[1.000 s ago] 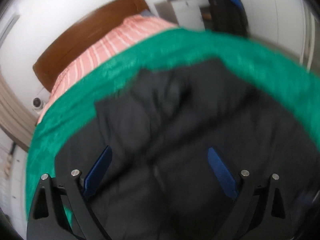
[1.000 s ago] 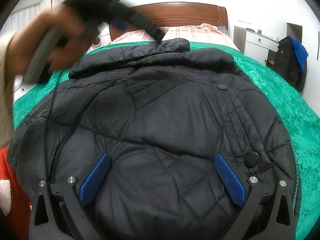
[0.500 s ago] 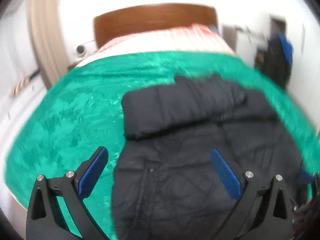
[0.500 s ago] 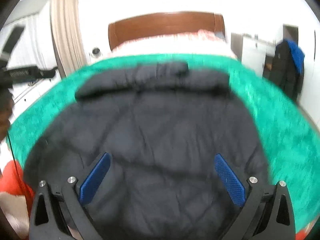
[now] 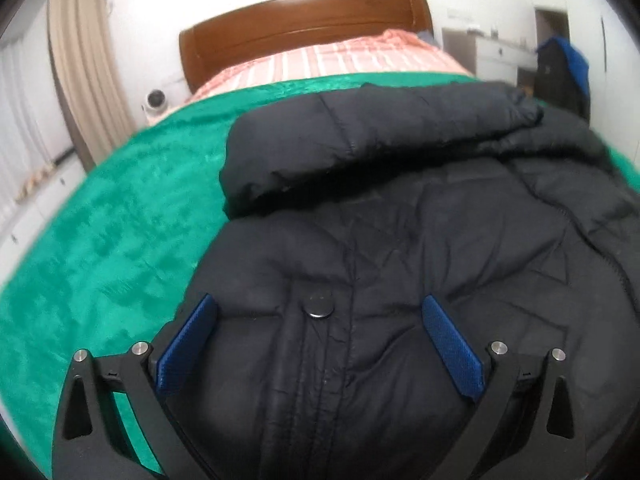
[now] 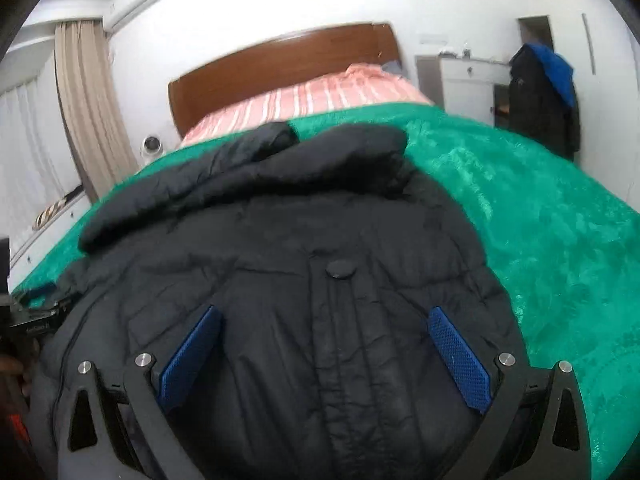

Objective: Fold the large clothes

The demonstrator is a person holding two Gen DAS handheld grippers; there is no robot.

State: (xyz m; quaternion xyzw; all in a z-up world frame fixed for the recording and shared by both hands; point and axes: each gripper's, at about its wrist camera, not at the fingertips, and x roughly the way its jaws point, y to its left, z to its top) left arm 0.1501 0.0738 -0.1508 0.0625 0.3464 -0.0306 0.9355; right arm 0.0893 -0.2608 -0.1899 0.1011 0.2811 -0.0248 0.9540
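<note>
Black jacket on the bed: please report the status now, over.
Left gripper open, right gripper open, both above the black jacket, nothing held. Jacket lies on the green blanket, hood toward headboard. Nothing in the way.

- The black jacket [image 5: 400, 264] is quilted, puffy cloth with a matt, faintly crinkled face; its round snap button [image 5: 319, 305] looks smooth and dull.
- The green bedspread [image 5: 120, 240] is plush fabric with a soft sheen.
- The striped pink sheet [image 6: 312, 100] is plain matt cloth.
- The headboard [image 5: 304, 24] is polished brown wood, slightly glossy.
- The left gripper [image 5: 320, 340] has matt black plastic arms, blue dimpled pads [image 5: 452, 348] and shiny metal pins.
- The curtain [image 6: 88, 108] is beige pleated cloth.
</note>
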